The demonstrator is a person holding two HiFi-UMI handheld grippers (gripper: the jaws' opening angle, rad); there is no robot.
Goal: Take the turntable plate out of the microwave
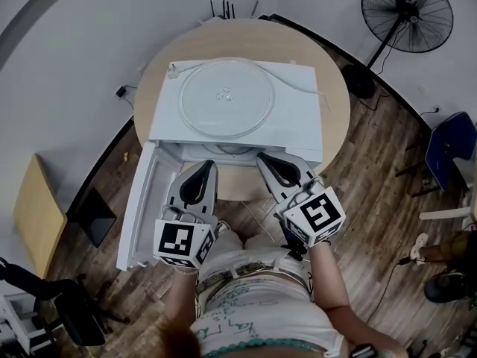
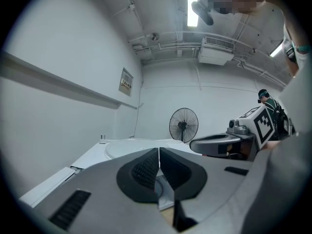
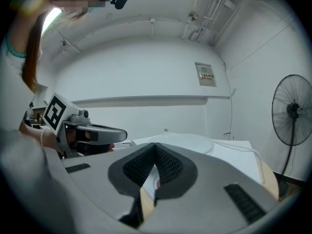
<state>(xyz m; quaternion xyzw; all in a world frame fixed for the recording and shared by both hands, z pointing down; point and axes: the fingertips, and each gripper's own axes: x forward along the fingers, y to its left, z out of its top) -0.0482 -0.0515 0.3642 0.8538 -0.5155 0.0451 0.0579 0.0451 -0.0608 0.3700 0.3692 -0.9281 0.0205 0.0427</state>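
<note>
Here left tongs (image 1: 206,164) and right tongs (image 1: 263,156), closed empty, point level toward microwave (image 1: 297,118).

White microwave (image 1: 298,118), clear turntable plate (image 1: 227,98), pale wood bench (image 1: 246,36), dark plank floor (image 1: 373,162), black fan (image 1: 407,12); grey left hand-held gripper (image 1: 207,164) and right hand-held gripper (image 1: 262,157), black pads (image 2: 142,169), black-and-white marker cubes (image 1: 182,243)

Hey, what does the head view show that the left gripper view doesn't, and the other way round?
Head view only: the blue chair and the wooden floor. Left gripper view only: the ceiling light, the air-conditioning unit and the wall sign. Both: the turntable plate lying on top of the microwave, the standing fan, the left gripper and the right gripper.
</note>
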